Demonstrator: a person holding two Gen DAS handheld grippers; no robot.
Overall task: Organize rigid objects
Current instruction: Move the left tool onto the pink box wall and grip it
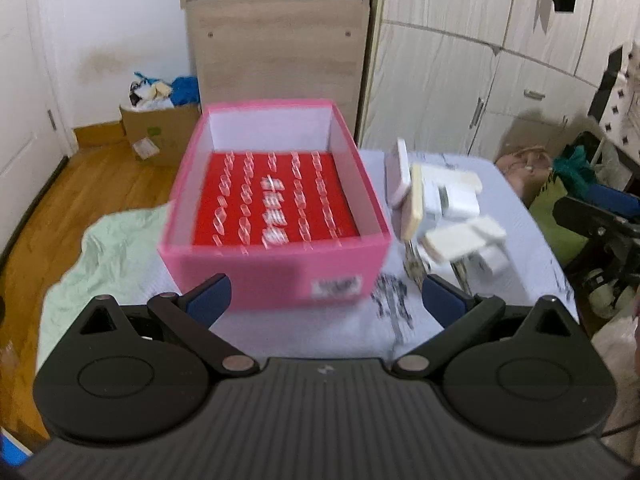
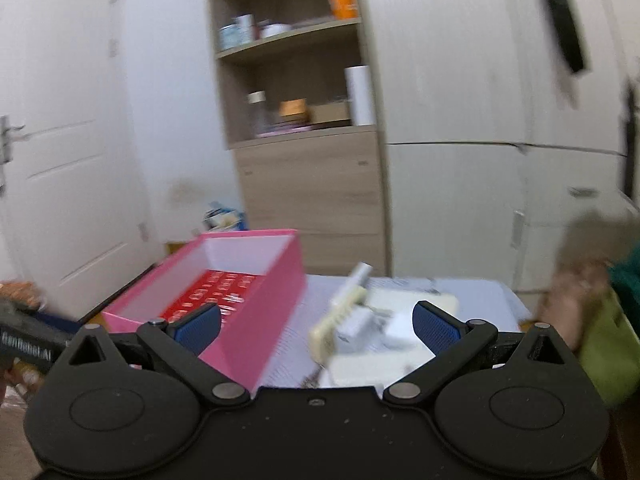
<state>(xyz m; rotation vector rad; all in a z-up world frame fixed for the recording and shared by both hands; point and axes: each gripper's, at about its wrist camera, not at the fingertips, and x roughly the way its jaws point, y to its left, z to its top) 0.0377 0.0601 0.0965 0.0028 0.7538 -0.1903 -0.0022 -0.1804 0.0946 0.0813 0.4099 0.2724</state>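
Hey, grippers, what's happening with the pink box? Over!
Left gripper open, empty. Right gripper open, empty. Pink box on the table, no white blocks inside; white blocks piled beside it. Nothing in the way.

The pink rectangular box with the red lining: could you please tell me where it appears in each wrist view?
Left wrist view: the pink rectangular box sits centre, just beyond the open left gripper.
Right wrist view: lower left, behind the open right gripper.
Shared landmark: the pile of white blocks right of it.
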